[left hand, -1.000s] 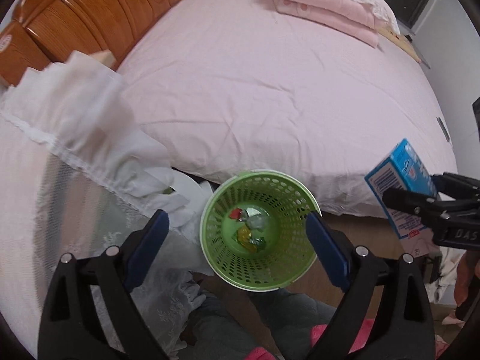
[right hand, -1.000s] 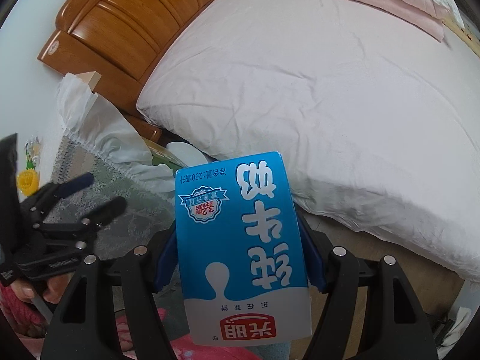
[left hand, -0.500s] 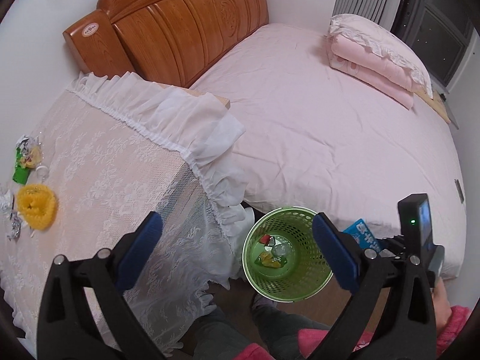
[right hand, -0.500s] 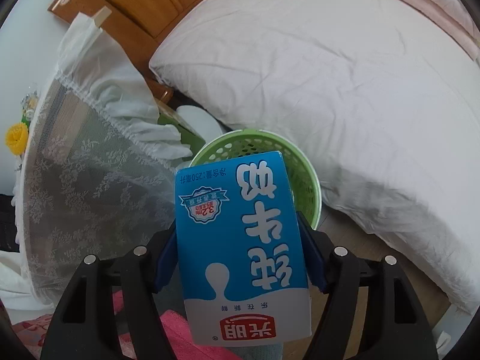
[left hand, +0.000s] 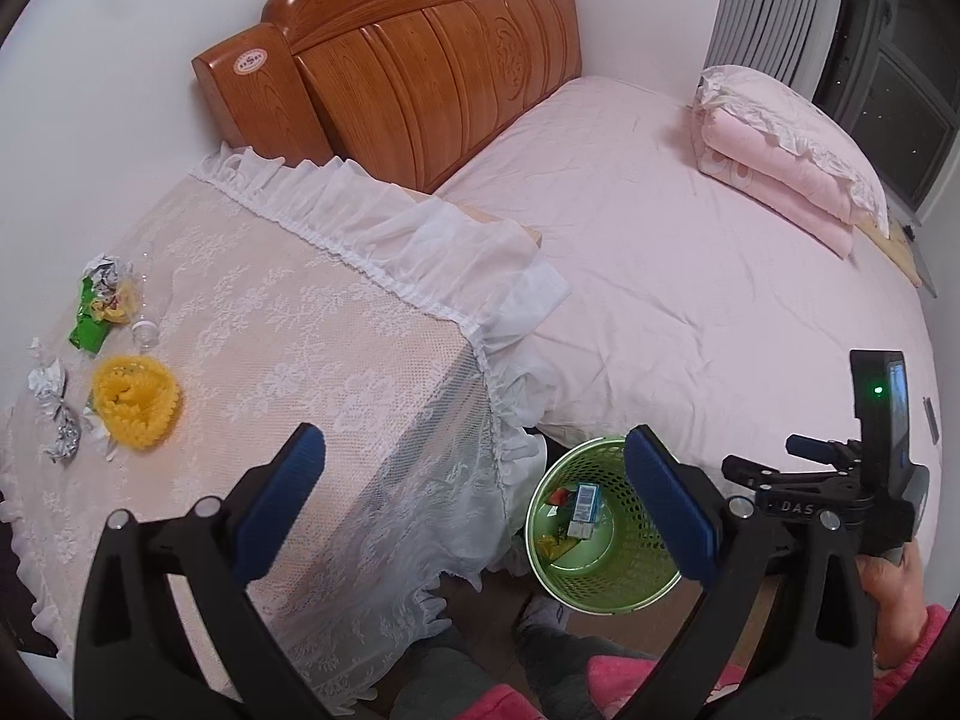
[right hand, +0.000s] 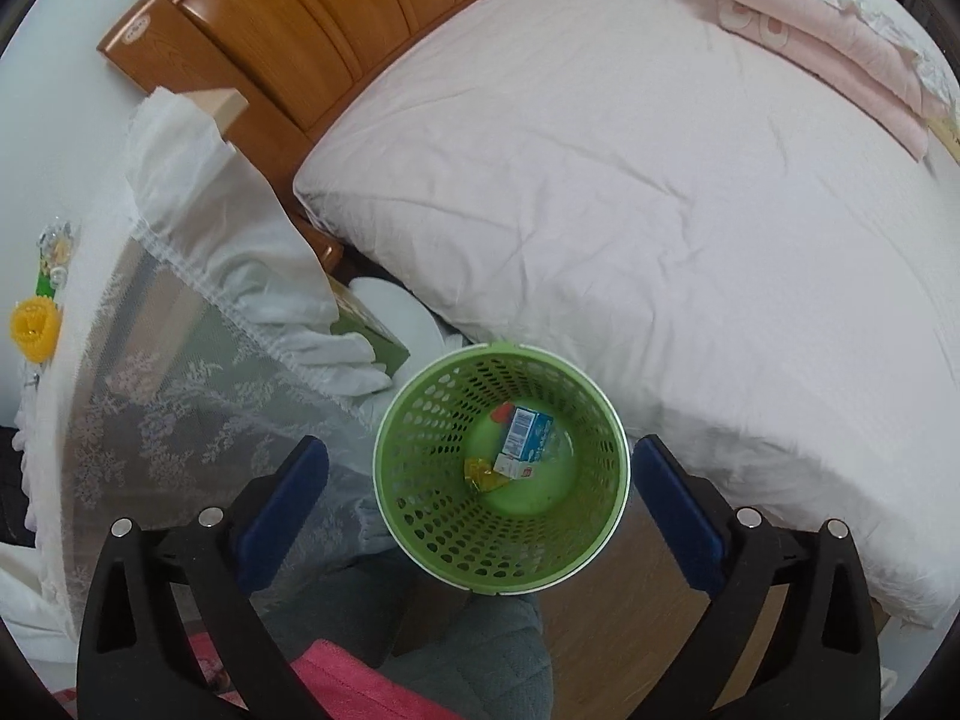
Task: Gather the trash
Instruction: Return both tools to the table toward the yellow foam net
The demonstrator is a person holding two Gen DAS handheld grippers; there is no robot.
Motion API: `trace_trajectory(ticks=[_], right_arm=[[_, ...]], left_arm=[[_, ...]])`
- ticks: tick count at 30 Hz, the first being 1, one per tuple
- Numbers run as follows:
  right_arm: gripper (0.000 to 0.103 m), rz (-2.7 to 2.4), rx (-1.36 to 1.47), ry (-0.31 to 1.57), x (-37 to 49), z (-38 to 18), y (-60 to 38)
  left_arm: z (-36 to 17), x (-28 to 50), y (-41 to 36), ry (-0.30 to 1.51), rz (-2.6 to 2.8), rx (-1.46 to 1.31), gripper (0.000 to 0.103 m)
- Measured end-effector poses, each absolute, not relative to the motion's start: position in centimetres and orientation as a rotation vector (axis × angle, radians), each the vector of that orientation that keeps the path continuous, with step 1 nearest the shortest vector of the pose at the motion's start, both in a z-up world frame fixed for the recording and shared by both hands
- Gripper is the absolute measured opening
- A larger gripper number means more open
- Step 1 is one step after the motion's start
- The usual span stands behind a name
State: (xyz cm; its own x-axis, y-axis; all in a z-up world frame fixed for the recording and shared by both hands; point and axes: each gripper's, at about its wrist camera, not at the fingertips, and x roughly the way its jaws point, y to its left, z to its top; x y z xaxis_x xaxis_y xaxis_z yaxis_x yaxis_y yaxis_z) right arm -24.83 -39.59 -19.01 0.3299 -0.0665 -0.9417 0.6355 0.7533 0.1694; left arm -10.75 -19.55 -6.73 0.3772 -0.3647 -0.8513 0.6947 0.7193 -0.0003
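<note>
A green perforated basket (right hand: 444, 528) stands on the floor between the bed and the lace-covered table. The blue and white milk carton (right hand: 527, 435) lies inside it beside a yellow wrapper (right hand: 483, 474) and a red scrap. My right gripper (right hand: 480, 468) hangs above the basket; its jaws are opening with nothing between them. My left gripper (left hand: 474, 480) is open and empty, higher up over the table's corner. From there I see the basket (left hand: 600, 591), the carton (left hand: 585, 504) and the right gripper (left hand: 780, 462). A green wrapper (left hand: 90, 312), a yellow piece (left hand: 138, 402) and foil scraps (left hand: 57, 414) lie on the table.
The table (left hand: 300, 330) with its frilled white cloth stands left of the basket. The pink bed (left hand: 690, 276) with a wooden headboard (left hand: 420, 60) and a folded quilt (left hand: 780, 168) fills the right. A person's grey trouser legs (right hand: 480, 648) are just below the basket.
The right gripper moved over the basket and let go of the milk carton, which now lies inside. The left gripper rose and drew back, bringing the tabletop trash into view.
</note>
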Motion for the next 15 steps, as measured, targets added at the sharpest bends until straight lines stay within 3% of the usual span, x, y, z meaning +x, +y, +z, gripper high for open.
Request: trace_trajectory(ticks=[15], right_arm=[[0.101,-0.474,0.516,1.101,-21.4,-14.7,-36.8]], left_arm=[[-6.2,-7.2,-15.8,0.976,-0.664,0.320,0.095]])
